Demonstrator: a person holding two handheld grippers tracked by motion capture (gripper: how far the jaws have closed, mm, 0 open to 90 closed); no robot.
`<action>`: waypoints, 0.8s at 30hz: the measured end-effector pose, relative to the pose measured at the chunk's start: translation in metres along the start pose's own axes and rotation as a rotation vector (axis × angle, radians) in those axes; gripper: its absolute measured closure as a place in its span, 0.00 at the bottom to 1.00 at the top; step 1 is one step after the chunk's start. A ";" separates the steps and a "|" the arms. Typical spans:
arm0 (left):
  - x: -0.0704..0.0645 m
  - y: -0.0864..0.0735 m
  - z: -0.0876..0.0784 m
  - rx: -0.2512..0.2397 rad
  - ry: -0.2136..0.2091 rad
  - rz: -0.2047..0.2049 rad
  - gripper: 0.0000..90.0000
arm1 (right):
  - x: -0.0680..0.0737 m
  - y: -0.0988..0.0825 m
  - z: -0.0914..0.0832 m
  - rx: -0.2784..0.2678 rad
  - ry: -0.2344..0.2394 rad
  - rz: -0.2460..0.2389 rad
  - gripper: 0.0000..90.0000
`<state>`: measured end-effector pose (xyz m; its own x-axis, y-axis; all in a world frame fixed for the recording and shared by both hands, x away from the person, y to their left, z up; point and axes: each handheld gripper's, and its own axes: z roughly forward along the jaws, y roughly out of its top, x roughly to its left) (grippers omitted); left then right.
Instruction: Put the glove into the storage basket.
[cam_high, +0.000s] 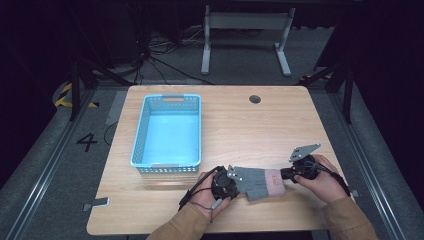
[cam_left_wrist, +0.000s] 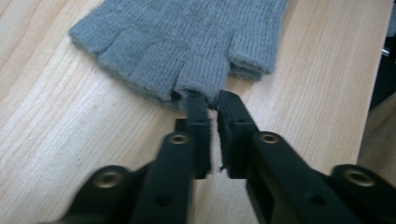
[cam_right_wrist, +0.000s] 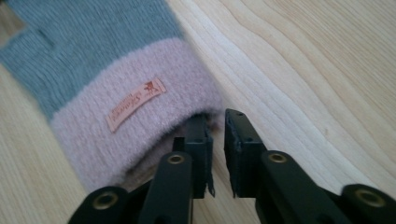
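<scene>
- Grey glove flat on tabletop
- Left tool: released, one jaw inside a finger opening
- Right tool: released, one jaw inside pink cuff

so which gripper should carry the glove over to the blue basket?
Left, probably. The left gripper sits at the finger end of the glove, just below the blue basket. The right gripper is at the pink cuff, farther away.

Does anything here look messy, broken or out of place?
Nothing stands out. A fingerless grey glove with a pink cuff lies flat on the table, and the blue basket sits upright, undamaged.
</scene>
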<state>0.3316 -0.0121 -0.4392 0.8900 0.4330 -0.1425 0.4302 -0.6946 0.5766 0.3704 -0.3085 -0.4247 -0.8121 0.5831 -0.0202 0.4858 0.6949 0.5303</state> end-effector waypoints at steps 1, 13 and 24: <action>0.000 0.000 -0.001 -0.001 0.010 -0.003 0.87 | 0.000 -0.001 -0.001 0.004 -0.010 -0.005 0.85; -0.001 0.005 -0.013 -0.061 0.029 -0.029 0.63 | -0.005 -0.004 -0.022 -0.021 -0.053 0.007 0.79; -0.007 0.015 -0.015 -0.103 0.054 -0.063 0.48 | -0.024 -0.022 -0.027 -0.120 -0.092 0.203 0.68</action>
<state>0.3295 -0.0168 -0.4180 0.8511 0.5064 -0.1389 0.4649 -0.6036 0.6477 0.3706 -0.3496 -0.4128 -0.6664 0.7452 0.0233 0.5898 0.5078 0.6279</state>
